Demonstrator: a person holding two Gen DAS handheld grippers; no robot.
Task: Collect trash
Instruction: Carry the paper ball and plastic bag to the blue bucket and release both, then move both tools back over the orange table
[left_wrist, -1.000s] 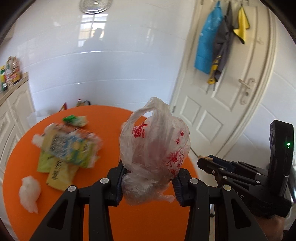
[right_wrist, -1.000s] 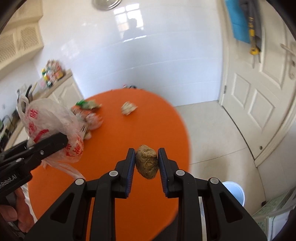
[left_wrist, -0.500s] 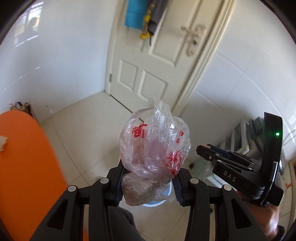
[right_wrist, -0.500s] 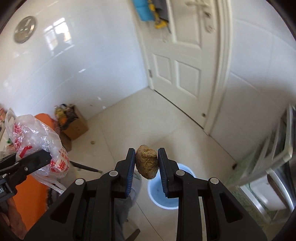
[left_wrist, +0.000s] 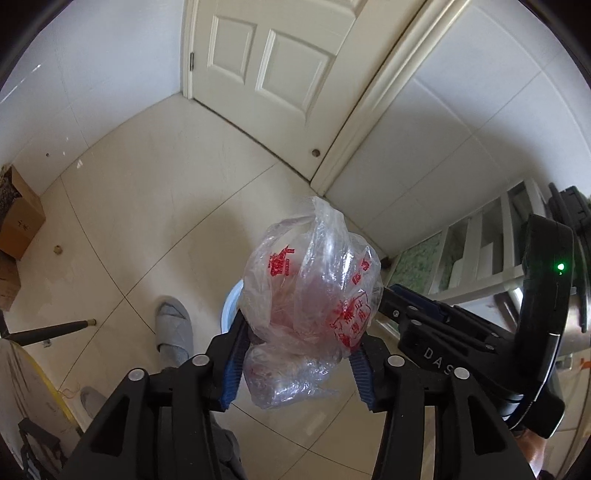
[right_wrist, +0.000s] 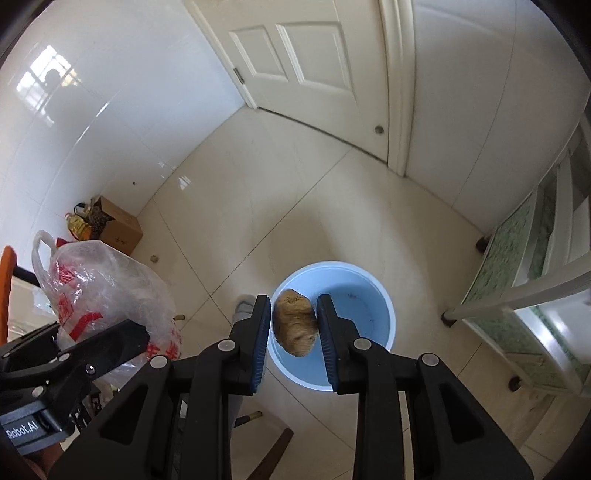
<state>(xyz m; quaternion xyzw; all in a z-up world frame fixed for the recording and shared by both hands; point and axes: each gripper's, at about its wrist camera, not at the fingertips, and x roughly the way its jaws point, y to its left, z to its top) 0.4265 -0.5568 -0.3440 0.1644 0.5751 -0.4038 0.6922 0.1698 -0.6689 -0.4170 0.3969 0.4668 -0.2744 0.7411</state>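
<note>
My left gripper (left_wrist: 301, 343) holds a crumpled clear plastic bag with red print (left_wrist: 310, 295) between its blue pads; its jaws are opening and the bag still fills the gap. A pale blue bin (left_wrist: 231, 302) shows just behind the bag. In the right wrist view my right gripper (right_wrist: 293, 306) is shut on a brown lumpy ball of trash (right_wrist: 295, 323), its jaws just starting to open, straight above the blue bin (right_wrist: 384, 306) on the floor. The bag (right_wrist: 103, 288) and left gripper (right_wrist: 92, 347) hang to the bin's left.
A person's foot in a grey slipper (left_wrist: 173, 325) stands left of the bin. A cardboard box (right_wrist: 120, 229) sits by the tiled wall. A white shelf rack (right_wrist: 546, 277) stands at the right. The orange table edge (right_wrist: 7, 266) shows far left. A white door (right_wrist: 314, 74) is shut.
Both grippers have swung away from the orange table and tipped down over the floor and the blue bin. The left jaws stand wider around the bag. The brown lump stays gripped.
</note>
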